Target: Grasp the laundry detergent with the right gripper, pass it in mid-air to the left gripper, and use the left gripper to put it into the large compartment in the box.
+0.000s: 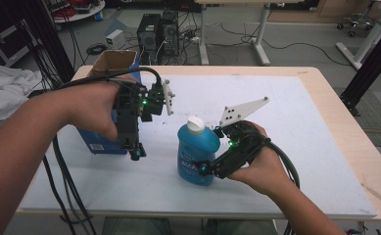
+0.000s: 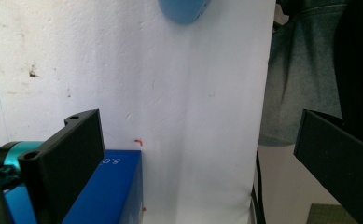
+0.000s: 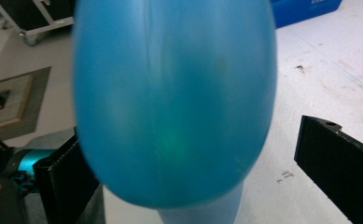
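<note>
A blue bottle (image 1: 196, 152) with a white cap (image 1: 195, 124) stands upright near the middle of the white board (image 1: 296, 147). My right gripper (image 1: 208, 164) is at the bottle's right side. In the right gripper view the bottle (image 3: 174, 98) sits between the two jaws of this gripper (image 3: 193, 140), which is open; the right jaw stands clear of it. My left gripper (image 1: 131, 144) hovers left of the bottle, in front of a blue box (image 1: 100, 139). It is open (image 2: 195, 126) with nothing between its jaws, and the bottle's base (image 2: 184, 9) shows far off.
The blue box (image 2: 109, 186) has an open cardboard top (image 1: 114, 61) and stands at the board's left edge. It also appears far back as the blue box (image 3: 305, 7). Cables trail from both grippers. Computers and table legs stand on the floor beyond the table.
</note>
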Available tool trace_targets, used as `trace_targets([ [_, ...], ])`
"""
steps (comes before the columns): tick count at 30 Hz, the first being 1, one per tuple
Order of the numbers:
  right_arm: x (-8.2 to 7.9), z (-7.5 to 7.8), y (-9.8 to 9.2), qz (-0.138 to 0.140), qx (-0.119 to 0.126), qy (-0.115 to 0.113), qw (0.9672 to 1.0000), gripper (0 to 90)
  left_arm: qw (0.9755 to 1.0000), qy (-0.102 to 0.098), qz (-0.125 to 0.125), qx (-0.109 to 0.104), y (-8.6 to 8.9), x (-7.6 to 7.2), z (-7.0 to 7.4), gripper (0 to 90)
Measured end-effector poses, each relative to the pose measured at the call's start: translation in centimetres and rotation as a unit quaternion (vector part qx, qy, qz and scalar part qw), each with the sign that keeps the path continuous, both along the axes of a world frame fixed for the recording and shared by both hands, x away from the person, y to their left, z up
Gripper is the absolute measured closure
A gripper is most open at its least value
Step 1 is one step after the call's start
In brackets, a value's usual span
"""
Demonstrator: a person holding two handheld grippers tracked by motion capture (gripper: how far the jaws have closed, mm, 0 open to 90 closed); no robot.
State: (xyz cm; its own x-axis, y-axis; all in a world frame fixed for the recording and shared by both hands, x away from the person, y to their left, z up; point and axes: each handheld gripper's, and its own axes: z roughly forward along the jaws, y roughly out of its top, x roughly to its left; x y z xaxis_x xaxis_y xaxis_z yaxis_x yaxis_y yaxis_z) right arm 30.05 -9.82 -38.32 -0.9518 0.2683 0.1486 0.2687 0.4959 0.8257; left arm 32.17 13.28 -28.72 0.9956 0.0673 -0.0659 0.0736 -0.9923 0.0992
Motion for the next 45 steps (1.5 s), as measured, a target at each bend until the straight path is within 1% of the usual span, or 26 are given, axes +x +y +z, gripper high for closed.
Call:
trace_targets([
  [7,-0.3,-1.5,0.4,-0.006,0.015,-0.001,0.9999,3.0,1.0000,0.000,0.003,-0.001,0.2,0.0,-0.3,1.7],
  [8,-0.4,-1.7,0.4,-0.010,0.019,-0.006,0.9998,3.0,1.0000,0.001,0.002,-0.002,0.3,0.0,-0.3,1.7],
  [10,-0.5,-2.4,0.6,-0.015,0.026,-0.008,0.9995,3.0,1.0000,-0.001,0.003,-0.001,0.3,0.0,-0.3,1.7],
  [11,-0.5,-2.4,0.6,-0.015,0.026,-0.008,0.9995,3.0,1.0000,-0.001,0.004,-0.001,0.3,0.0,-0.4,1.7],
  [12,-0.7,-2.7,0.8,-0.017,0.025,-0.013,0.9995,3.0,1.0000,-0.001,0.004,-0.002,0.3,0.0,-0.4,1.7],
  [14,-0.8,-2.9,0.9,-0.019,0.025,-0.018,0.9994,3.0,1.0000,-0.001,0.003,-0.002,0.4,-0.1,-0.4,1.7],
  [17,-0.9,-3.2,0.9,-0.027,0.033,-0.024,0.9988,3.1,1.0000,0.000,0.003,-0.005,0.4,-0.1,-0.6,1.7],
  [19,-1.0,-3.4,0.9,-0.032,0.039,-0.023,0.9985,3.1,1.0000,0.000,0.002,-0.005,0.3,-0.1,-0.7,1.7],
  [20,-1.0,-3.6,0.8,-0.038,0.041,-0.026,0.9981,3.3,1.0000,0.001,0.003,-0.005,0.4,-0.1,-0.8,1.7],
  [27,-1.2,-4.2,0.6,-0.051,0.056,-0.030,0.9967,5.3,1.0000,0.004,0.001,-0.005,0.4,0.0,-1.2,1.7],
  [28,-1.1,-4.2,0.6,-0.050,0.056,-0.028,0.9968,6.4,1.0000,0.004,0.001,-0.005,0.4,0.0,-1.2,1.7],
  [29,-1.2,-4.2,0.6,-0.042,0.061,-0.034,0.9967,15.1,1.0000,0.004,0.001,-0.004,0.4,0.0,-1.2,1.7],
  [32,-1.2,-4.1,0.7,-0.040,0.065,-0.035,0.9965,15.2,1.0000,0.004,0.001,-0.004,0.4,0.0,-1.2,1.7],
  [33,-1.2,-4.2,0.7,-0.040,0.065,-0.035,0.9965,16.7,1.0000,0.004,0.001,-0.005,0.4,0.0,-1.2,1.7],
  [36,-1.1,-4.3,0.8,-0.038,0.059,-0.034,0.9969,17.2,1.0000,0.004,0.002,-0.004,0.4,0.0,-1.3,1.7],
  [37,-1.1,-4.4,0.9,-0.038,0.059,-0.033,0.9970,18.4,1.0000,0.004,0.003,-0.004,0.5,0.0,-1.3,1.7],
  [38,-1.1,-4.4,0.9,-0.034,0.061,-0.035,0.9969,22.2,1.0000,0.004,0.002,-0.004,0.5,0.0,-1.3,1.7],
  [39,-1.1,-4.3,0.8,-0.031,0.063,-0.035,0.9969,24.2,1.0000,0.004,0.003,-0.005,0.5,0.0,-1.3,1.7],
  [45,-1.2,-4.4,0.9,-0.025,0.062,-0.040,0.9969,28.9,1.0000,0.005,0.002,-0.004,0.6,0.0,-1.4,1.7],
])
